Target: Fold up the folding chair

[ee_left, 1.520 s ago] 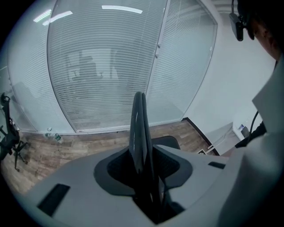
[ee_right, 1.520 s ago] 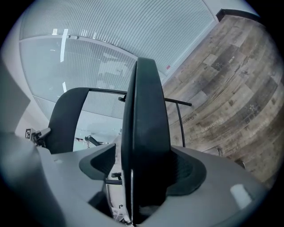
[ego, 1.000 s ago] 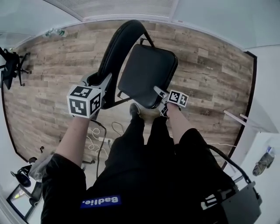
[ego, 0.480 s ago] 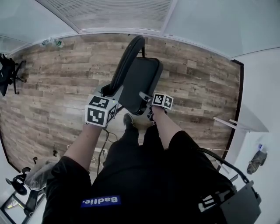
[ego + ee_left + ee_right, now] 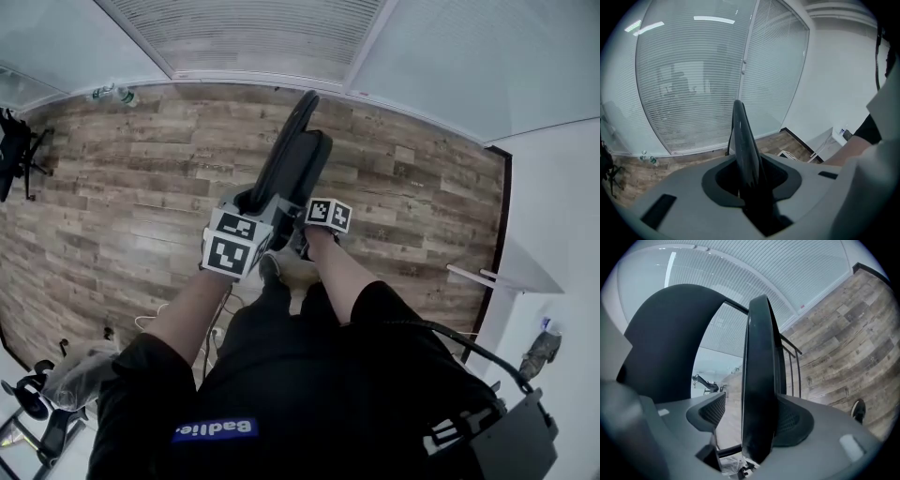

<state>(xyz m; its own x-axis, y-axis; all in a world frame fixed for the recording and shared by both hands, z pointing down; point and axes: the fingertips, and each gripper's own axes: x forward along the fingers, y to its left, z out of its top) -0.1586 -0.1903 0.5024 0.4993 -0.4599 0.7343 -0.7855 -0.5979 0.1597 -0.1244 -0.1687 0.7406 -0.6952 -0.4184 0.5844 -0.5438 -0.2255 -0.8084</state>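
The black folding chair stands nearly flat on the wood floor, its seat (image 5: 307, 173) swung up against the backrest (image 5: 284, 155). My left gripper (image 5: 262, 204) is shut on the backrest's thin edge (image 5: 743, 140), which runs up from between its jaws. The right gripper (image 5: 303, 223) has the seat's edge (image 5: 759, 380) between its closing jaws. Its right pad lies against the seat, while a gap shows at the left pad. In the right gripper view the backrest (image 5: 670, 343) arches at the left and the frame bars (image 5: 792, 362) sit behind the seat.
A glass wall with blinds (image 5: 244, 37) runs behind the chair. An office chair (image 5: 14, 141) and a bottle (image 5: 112, 94) are at the far left, a white table (image 5: 492, 277) at the right. Cables (image 5: 211, 323) lie by my shoes (image 5: 281, 267).
The seat has swung up from almost level to nearly against the backrest. Both grippers rose with it, the right one more, and they now sit close together.
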